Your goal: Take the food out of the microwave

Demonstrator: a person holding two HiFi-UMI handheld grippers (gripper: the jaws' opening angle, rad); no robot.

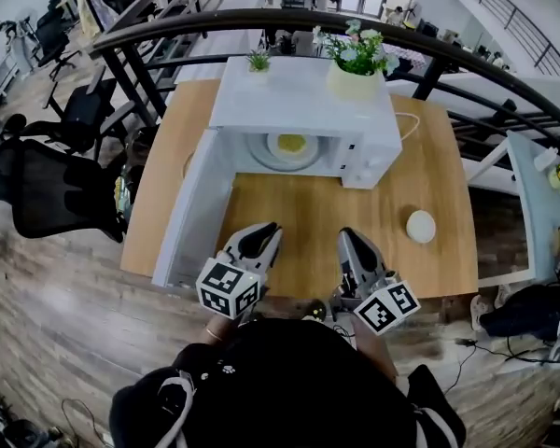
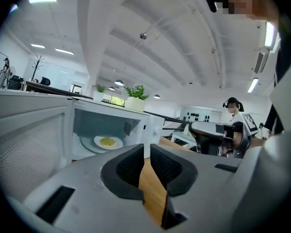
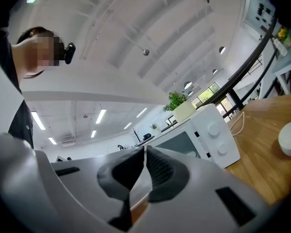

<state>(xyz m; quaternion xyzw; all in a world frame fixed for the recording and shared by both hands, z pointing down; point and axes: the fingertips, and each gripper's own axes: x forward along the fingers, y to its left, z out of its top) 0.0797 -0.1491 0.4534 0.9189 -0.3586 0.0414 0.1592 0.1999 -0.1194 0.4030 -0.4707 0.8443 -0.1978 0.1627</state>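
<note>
Found left hand-held gripper and right hand-held gripper clenched empty over brown wooden worktop, yellow food at 12 o'clock inside open white microwave.

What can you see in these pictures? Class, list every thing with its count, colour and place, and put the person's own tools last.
Microwave: one, white, on the table, door open.
Plate: one, white, inside the microwave.
Food: one portion, yellow, on the plate.
Plants: two, green, potted, on top of the microwave.
Disc: one, white, on the table, right of the microwave.
Table: one, wood, under the microwave.
Chairs: at least two, black, left of the table.
Left tool: one, grey, shut, empty, at the table's near edge.
Right tool: one, grey, shut, empty, beside it.
</note>
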